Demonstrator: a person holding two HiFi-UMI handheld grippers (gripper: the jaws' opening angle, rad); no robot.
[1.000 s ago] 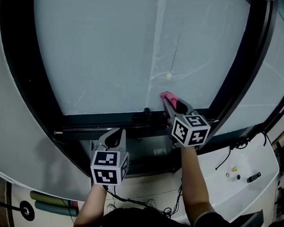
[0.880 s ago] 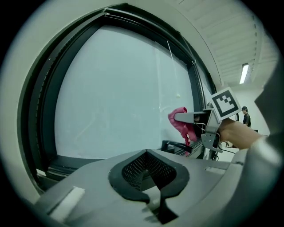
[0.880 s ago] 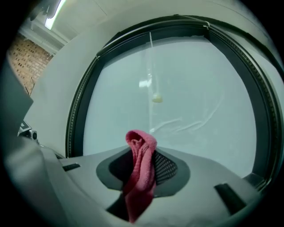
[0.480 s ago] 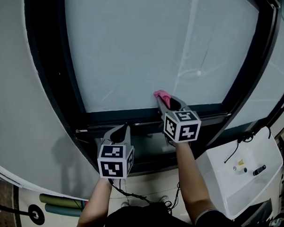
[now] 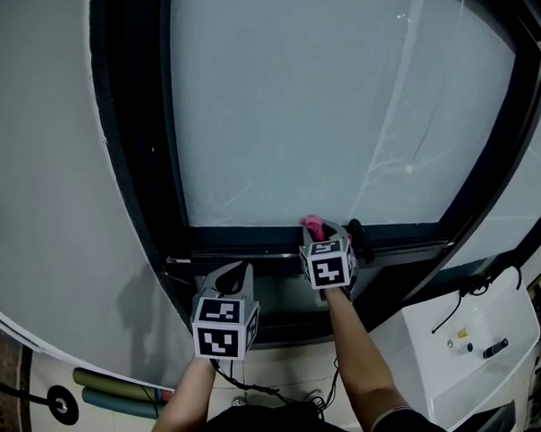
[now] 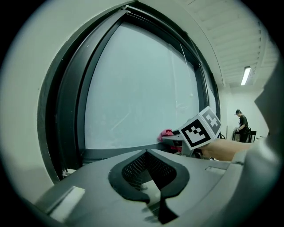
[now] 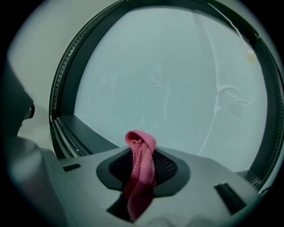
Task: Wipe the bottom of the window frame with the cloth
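A pink cloth [image 7: 140, 170] is pinched in my right gripper [image 7: 142, 166], which is shut on it; a folded loop sticks out past the jaws. In the head view the pink cloth [image 5: 312, 225] touches the dark bottom window frame [image 5: 243, 237] at the foot of the frosted pane [image 5: 329, 106], with my right gripper [image 5: 322, 235] just above the rail. My left gripper [image 5: 233, 278] hangs lower and to the left, below the frame, shut and holding nothing. From the left gripper view the cloth [image 6: 166, 133] and the right gripper's marker cube [image 6: 200, 128] show to the right.
The dark left frame post [image 5: 135, 133] runs up beside a grey wall [image 5: 40, 156]. A white surface [image 5: 466, 340] with small items lies at lower right. Cables [image 5: 263, 389] trail below my arms. A person [image 6: 242, 126] stands far off to the right.
My right gripper with the cloth has slid left along the bottom frame and sits lower against it. The view has shifted, showing more of the left frame post. My left gripper stays low.
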